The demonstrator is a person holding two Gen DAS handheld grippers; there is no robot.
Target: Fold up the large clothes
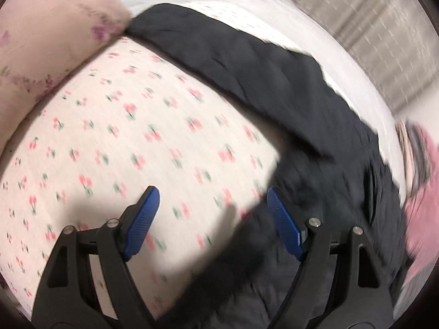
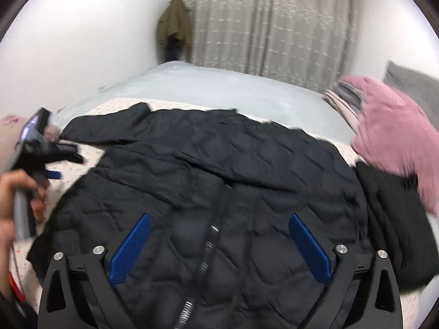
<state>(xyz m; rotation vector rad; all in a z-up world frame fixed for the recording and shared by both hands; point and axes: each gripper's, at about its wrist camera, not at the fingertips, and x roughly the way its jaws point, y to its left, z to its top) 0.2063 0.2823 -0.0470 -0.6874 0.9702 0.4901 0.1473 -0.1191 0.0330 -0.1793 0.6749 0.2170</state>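
Both tools are empty with jaws wide apart, the right tool above the zipper of the black quilted jacket spread on the cherry-print bed sheet, the left tool at its edge, a pink garment beyond.

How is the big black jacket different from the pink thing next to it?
The black jacket is dark and quilted, with a zipper, and lies spread out flat. The pink garment is plain and soft-looking, and sits bunched in a heap. The black jacket fills the middle of the bed; the pink garment sits at its edge. Both are clothes on the bed.
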